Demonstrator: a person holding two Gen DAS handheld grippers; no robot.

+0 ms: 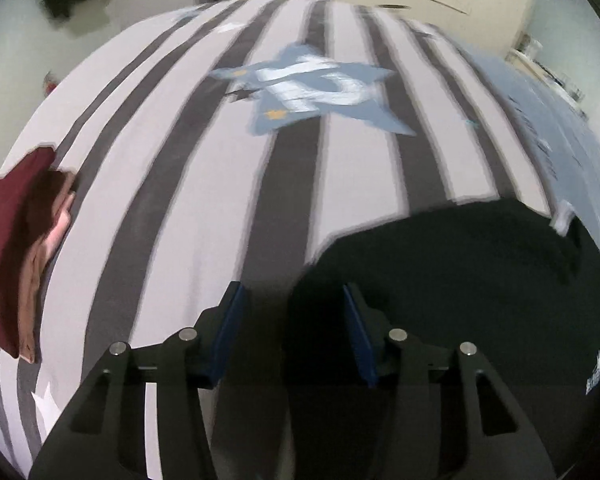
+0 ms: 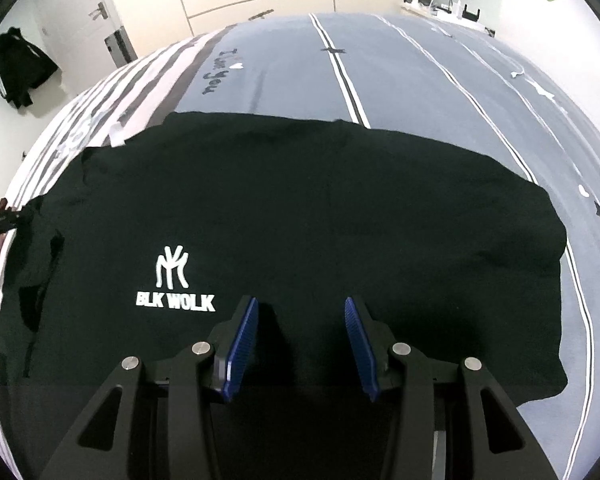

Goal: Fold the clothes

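A black T-shirt (image 2: 340,200) lies spread flat on the bed, with a white "BLK WOLK" logo (image 2: 174,284) near its left side. My right gripper (image 2: 300,304) hangs over the shirt's near edge, its blue pads apart and nothing pressed between them. In the blurred left wrist view, the same shirt (image 1: 460,280) fills the lower right. My left gripper (image 1: 292,292) stands open right at the shirt's left edge, one finger over striped sheet and the other over black cloth.
A pile of folded maroon, brown and pink clothes (image 1: 16,260) sits on the striped sheet (image 1: 180,200) at the left. A blue star print (image 1: 312,88) marks the bed's middle. Blue-grey bedding (image 2: 420,80) lies beyond the shirt. A black jacket (image 2: 20,68) hangs on the wall.
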